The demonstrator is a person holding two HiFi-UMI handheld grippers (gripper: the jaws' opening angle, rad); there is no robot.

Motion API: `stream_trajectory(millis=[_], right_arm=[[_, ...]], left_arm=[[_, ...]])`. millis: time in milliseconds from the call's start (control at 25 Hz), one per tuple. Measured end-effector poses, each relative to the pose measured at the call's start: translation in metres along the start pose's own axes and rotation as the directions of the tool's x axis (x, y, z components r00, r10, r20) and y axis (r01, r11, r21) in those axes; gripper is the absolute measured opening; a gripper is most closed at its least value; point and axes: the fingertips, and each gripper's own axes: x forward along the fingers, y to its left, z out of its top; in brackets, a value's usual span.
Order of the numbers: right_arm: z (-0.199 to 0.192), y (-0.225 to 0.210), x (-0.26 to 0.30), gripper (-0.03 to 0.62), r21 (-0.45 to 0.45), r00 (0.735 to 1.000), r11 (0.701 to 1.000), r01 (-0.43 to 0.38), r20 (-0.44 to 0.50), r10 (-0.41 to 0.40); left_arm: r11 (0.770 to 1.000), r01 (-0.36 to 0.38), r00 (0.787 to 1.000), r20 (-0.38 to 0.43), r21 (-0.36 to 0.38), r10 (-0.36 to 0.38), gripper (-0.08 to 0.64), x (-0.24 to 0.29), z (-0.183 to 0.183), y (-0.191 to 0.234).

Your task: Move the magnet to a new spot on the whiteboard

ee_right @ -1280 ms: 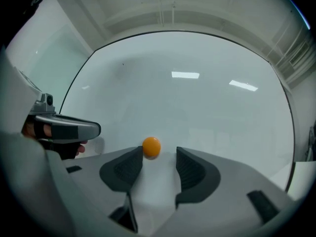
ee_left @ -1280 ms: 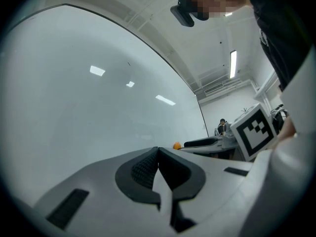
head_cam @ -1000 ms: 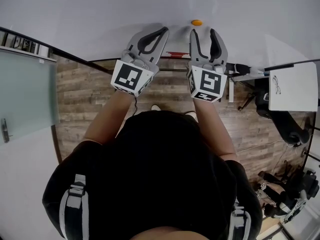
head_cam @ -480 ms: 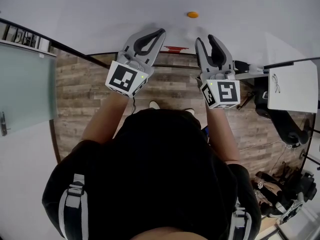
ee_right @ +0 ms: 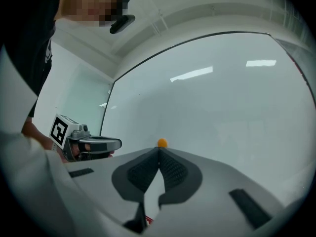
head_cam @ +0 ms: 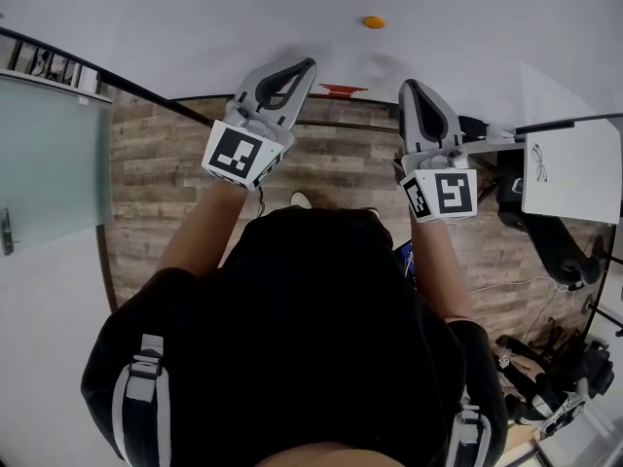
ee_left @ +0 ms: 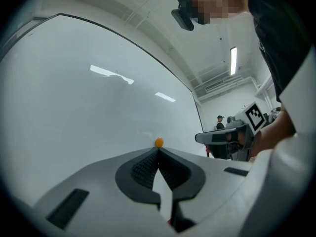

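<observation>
The orange magnet (head_cam: 374, 22) clings to the whiteboard (head_cam: 195, 17) at 11 o'clock from the right tool (head_cam: 409, 84), whose jaws have just been closing on nothing, and at 1 o'clock from the clenched, empty left tool (head_cam: 307, 64).

Right gripper (head_cam: 413, 89) jaws just closed, empty; gripper shifted right, away from magnet (head_cam: 374, 22).

Bright, even indoor light. Ceiling strip lamp (ee_left: 233, 60) upper right of left gripper view. Streak glare on whiteboard (ee_left: 74, 112). Gripper views: strong fisheye bend, dark vignette corners. Head view: faint soft shadows at top.
</observation>
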Motion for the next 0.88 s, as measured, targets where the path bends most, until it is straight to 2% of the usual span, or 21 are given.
stream_trajectory(millis=[880], right_arm=[[0.005, 0.012, -0.011, 0.000, 0.003, 0.999, 0.999, -0.039, 0.027, 0.039]], left_arm=[[1.000, -0.023, 1.000, -0.015, 0.007, 0.024, 0.003, -0.021, -0.004, -0.004]])
